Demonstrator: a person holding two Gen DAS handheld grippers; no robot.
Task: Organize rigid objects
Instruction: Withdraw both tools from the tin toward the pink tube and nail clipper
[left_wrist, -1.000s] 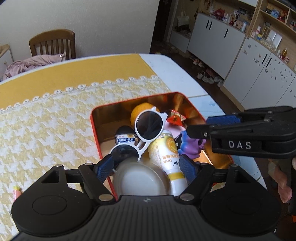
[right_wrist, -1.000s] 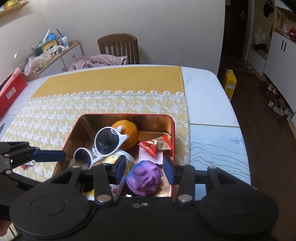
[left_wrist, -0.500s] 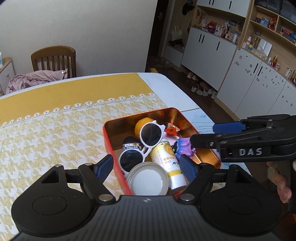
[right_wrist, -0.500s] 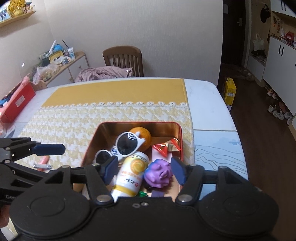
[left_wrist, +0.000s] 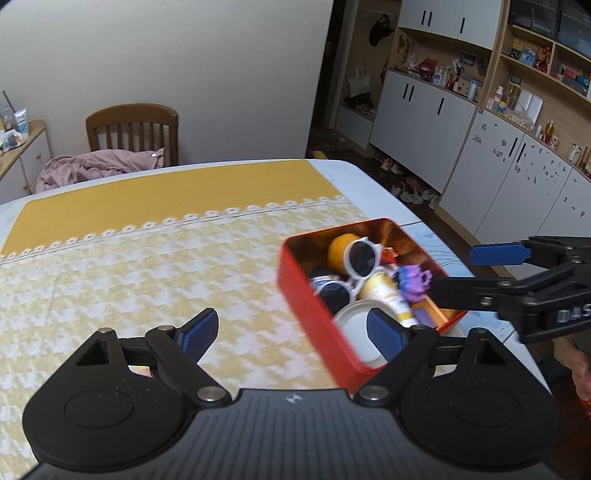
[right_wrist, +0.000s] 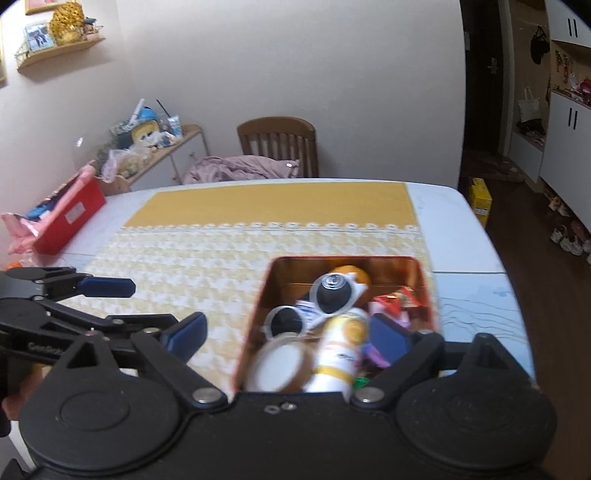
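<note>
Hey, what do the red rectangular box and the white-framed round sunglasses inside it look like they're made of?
The red rectangular box looks like thin painted metal: its inner walls are glossy copper-gold and mirror the contents. The white-framed round sunglasses look like smooth moulded plastic, with a thick, evenly white frame; the dark lenses are shiny, one catching a bright reflection in the right wrist view. Neither material is certain from looks alone.

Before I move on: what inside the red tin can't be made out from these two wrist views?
- Left wrist view: red tin's near end and part of the white round lid sit behind the left hand-held gripper.
- Right wrist view: purple toy mostly hidden by a blue pad; motion blur smears everything.
- Yellow-white bottle's label is unreadable in both.
- Tin floor: covered by white sunglasses and the pile.
</note>
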